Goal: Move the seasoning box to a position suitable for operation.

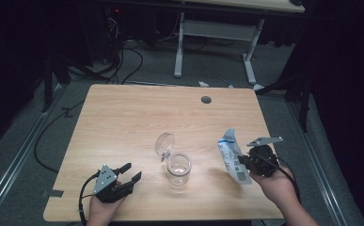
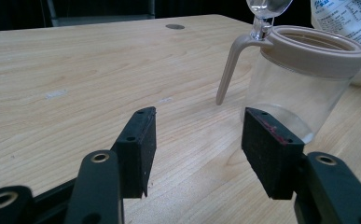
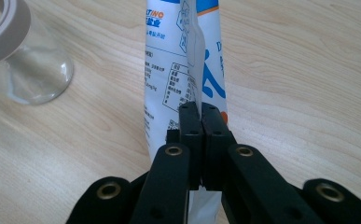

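Observation:
A clear glass jar (image 1: 178,168) with a beige rim stands on the wooden table (image 1: 137,113), its hinged clear lid (image 1: 164,143) flipped up behind it. In the left gripper view the jar (image 2: 304,79) is just ahead and right of my open left gripper (image 2: 197,149), nothing between its pads. My left gripper (image 1: 130,172) rests near the table's front left. A white and blue printed pouch (image 1: 233,157) is pinched by my right gripper (image 1: 243,161), right of the jar. In the right gripper view the jaws (image 3: 200,123) are shut on the pouch (image 3: 178,70).
A round grommet hole (image 1: 206,99) sits near the table's far edge. Beyond the table are the legs of another desk (image 1: 212,42) and cables on the floor. Dark curtains close off both sides.

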A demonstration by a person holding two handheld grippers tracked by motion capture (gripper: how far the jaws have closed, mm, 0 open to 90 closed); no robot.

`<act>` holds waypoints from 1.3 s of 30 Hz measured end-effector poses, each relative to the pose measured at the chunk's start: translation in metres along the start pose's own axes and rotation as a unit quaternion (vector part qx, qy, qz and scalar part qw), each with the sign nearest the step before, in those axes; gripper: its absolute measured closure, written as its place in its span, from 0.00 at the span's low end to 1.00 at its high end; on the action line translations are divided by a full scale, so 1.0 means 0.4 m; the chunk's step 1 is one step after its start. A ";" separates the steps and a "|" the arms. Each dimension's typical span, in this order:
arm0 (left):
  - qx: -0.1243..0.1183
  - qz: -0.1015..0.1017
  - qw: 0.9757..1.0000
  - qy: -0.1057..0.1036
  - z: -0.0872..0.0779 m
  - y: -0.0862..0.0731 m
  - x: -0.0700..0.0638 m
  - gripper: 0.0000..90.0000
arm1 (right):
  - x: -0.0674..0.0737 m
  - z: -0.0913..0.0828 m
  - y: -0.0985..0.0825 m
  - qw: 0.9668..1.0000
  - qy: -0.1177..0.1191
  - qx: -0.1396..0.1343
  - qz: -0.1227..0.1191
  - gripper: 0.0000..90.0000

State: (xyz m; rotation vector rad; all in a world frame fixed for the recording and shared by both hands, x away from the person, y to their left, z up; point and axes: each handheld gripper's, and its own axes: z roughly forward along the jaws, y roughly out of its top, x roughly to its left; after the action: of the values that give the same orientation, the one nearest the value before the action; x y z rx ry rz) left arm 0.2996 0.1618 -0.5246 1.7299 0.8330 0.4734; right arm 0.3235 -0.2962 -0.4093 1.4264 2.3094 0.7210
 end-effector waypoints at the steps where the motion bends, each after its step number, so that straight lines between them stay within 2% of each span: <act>1: 0.001 0.000 1.000 0.000 0.000 0.000 0.000 0.50 | 0.001 -0.001 0.005 1.000 0.003 0.006 0.000 0.99; 13: 0.000 0.001 1.000 -0.002 0.000 -0.001 -0.002 0.50 | 0.017 -0.011 0.050 0.998 0.020 0.056 -0.022 1.00; 20: -0.001 0.002 1.000 -0.002 0.001 -0.002 -0.001 0.50 | 0.013 -0.014 0.060 0.996 0.033 0.076 -0.023 0.99; 21: 0.000 0.002 1.000 -0.002 0.001 -0.002 -0.001 0.50 | 0.013 -0.014 0.063 0.995 0.038 0.088 -0.025 1.00; 27: -0.001 0.001 1.000 -0.002 0.001 -0.002 -0.001 0.50 | 0.015 -0.009 0.075 0.992 0.041 0.115 -0.031 1.00; 39: -0.002 0.002 1.000 -0.003 -0.001 -0.001 -0.003 0.50 | 0.022 -0.008 0.096 0.986 0.030 0.157 -0.046 1.00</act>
State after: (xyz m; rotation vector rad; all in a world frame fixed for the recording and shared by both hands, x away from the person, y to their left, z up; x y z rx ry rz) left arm 0.2984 0.1610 -0.5247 1.7281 0.8234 0.4724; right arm 0.3459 -0.2750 -0.3847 1.4279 2.6065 0.3888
